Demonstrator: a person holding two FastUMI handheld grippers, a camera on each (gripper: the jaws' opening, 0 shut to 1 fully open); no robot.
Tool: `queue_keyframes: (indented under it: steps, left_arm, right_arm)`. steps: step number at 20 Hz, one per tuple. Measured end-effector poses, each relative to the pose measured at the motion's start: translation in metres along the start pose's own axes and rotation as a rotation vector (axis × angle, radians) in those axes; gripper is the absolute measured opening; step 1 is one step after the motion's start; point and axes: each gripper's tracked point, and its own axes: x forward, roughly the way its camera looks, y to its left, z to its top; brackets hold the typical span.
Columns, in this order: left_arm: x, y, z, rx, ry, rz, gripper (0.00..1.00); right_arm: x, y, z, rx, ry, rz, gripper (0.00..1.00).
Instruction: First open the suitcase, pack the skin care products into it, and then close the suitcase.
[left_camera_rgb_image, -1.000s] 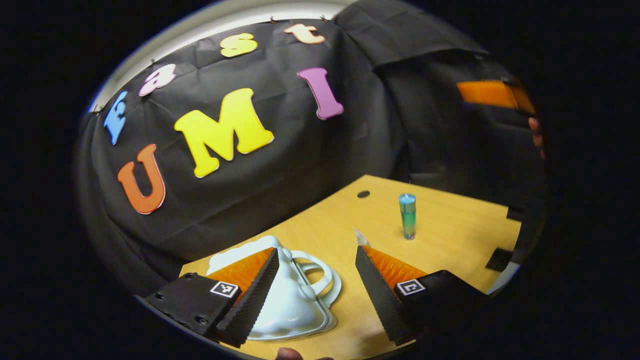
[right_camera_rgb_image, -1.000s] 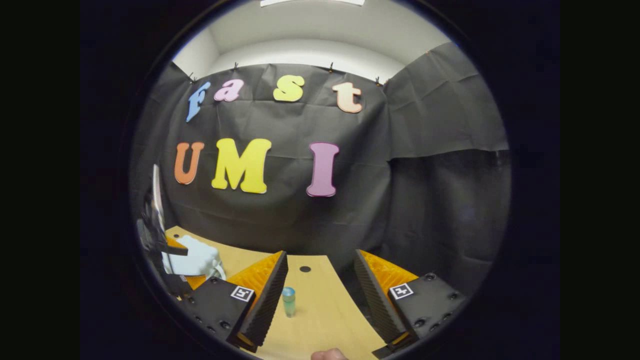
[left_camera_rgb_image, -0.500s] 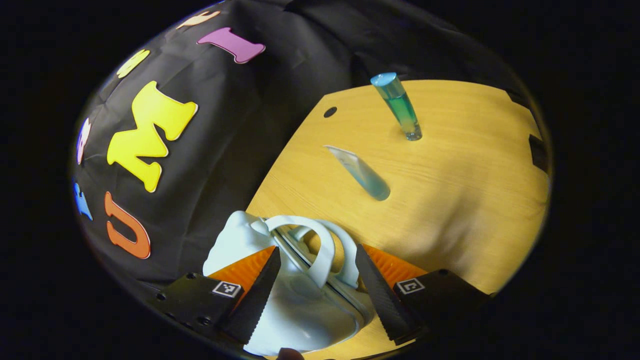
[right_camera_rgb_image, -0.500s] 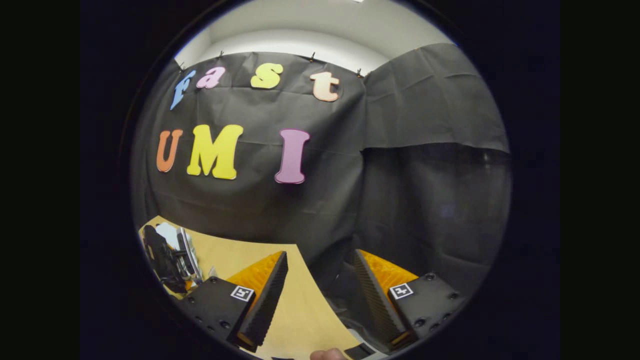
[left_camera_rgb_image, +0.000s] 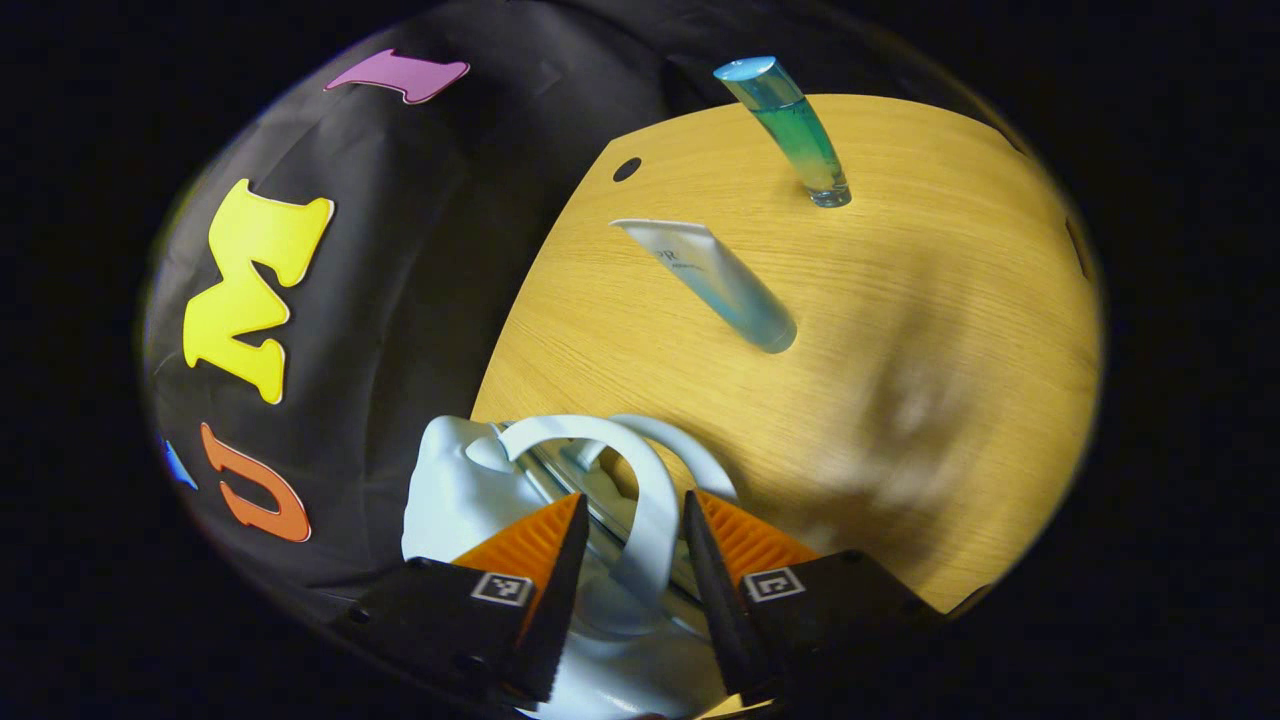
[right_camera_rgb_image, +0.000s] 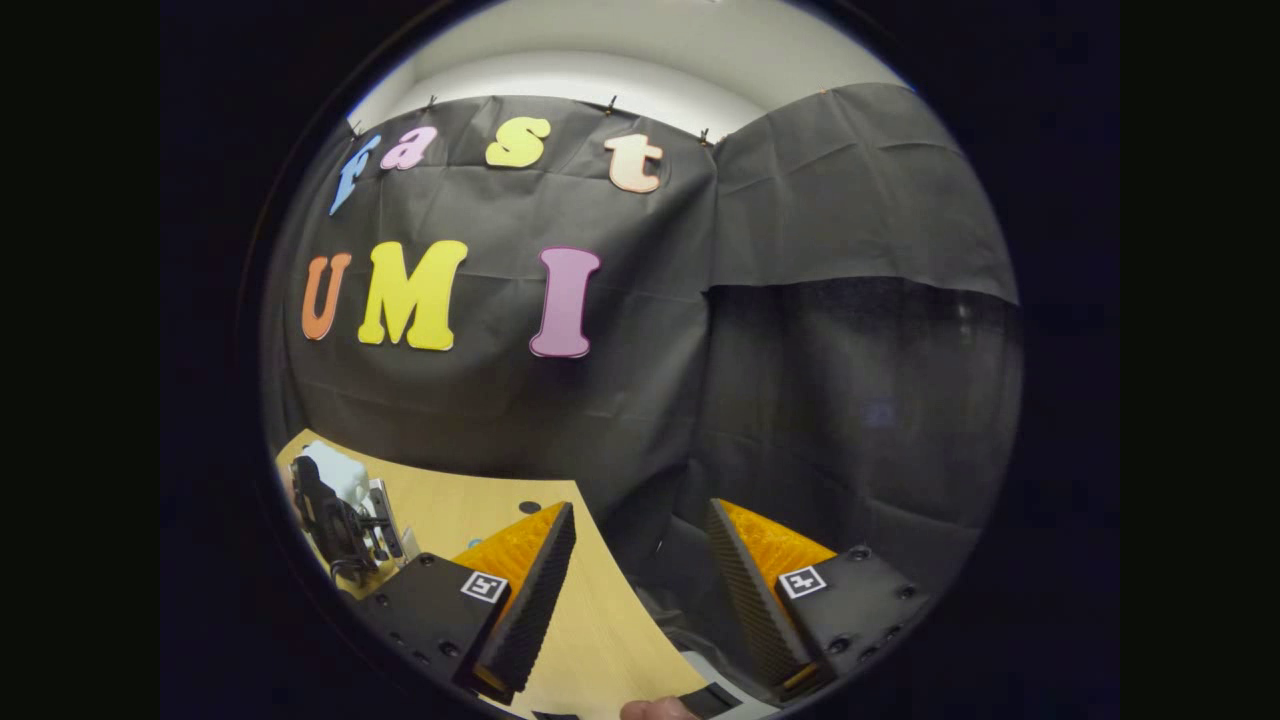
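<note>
Straddling the upper handle (left_camera_rgb_image: 640, 500) of the small pale suitcase (left_camera_rgb_image: 455, 490), your left gripper (left_camera_rgb_image: 627, 545) has its fingers narrowed to either side of that loop; whether they press it yet you cannot tell from here. The case sits at the near-left edge of the wooden table (left_camera_rgb_image: 930, 300), seemingly still shut, so that handle is probably your way to lift the lid. Further out, the tube (left_camera_rgb_image: 712, 282) lies flat mid-table and the blue-green bottle (left_camera_rgb_image: 790, 125) stands upright beyond it, well apart and waiting to be packed. Your right gripper (right_camera_rgb_image: 640, 570) hangs off to the side near the table's edge, fingers spread wide and holding nothing, out of the way.
</note>
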Motion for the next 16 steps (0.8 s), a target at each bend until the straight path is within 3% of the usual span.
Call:
queue_keyframes:
  steps: [1,2,4,5,9,12,16]
  left_arm:
    - [0.001,-0.003,0.001,0.004,-0.001,-0.008,0.47]
    - [0.0,-0.005,0.003,0.003,-0.003,-0.022,0.45]
    - [-0.005,-0.003,0.005,0.002,-0.012,-0.015,0.27]
    - [-0.007,-0.001,0.006,-0.001,-0.019,-0.005,0.23]
    - [-0.032,0.032,0.009,-0.086,-0.095,0.052,0.12]
    - [-0.059,0.075,0.011,-0.174,-0.186,0.137,0.08]
    - [-0.106,0.146,-0.016,-0.377,-0.289,0.263,0.03]
  right_arm:
    - [-0.001,0.0,-0.001,0.001,0.001,0.0,0.77]
    - [-0.002,0.002,0.0,0.0,0.003,0.001,0.77]
    - [-0.004,0.006,-0.002,-0.001,0.005,0.005,0.79]
    - [-0.005,0.008,-0.002,0.001,0.006,0.008,0.79]
    - [-0.011,0.022,0.002,0.011,-0.006,0.032,0.8]
    - [-0.015,0.037,0.004,0.011,-0.012,0.059,0.8]
    - [-0.023,0.065,0.014,0.002,-0.039,0.115,0.8]
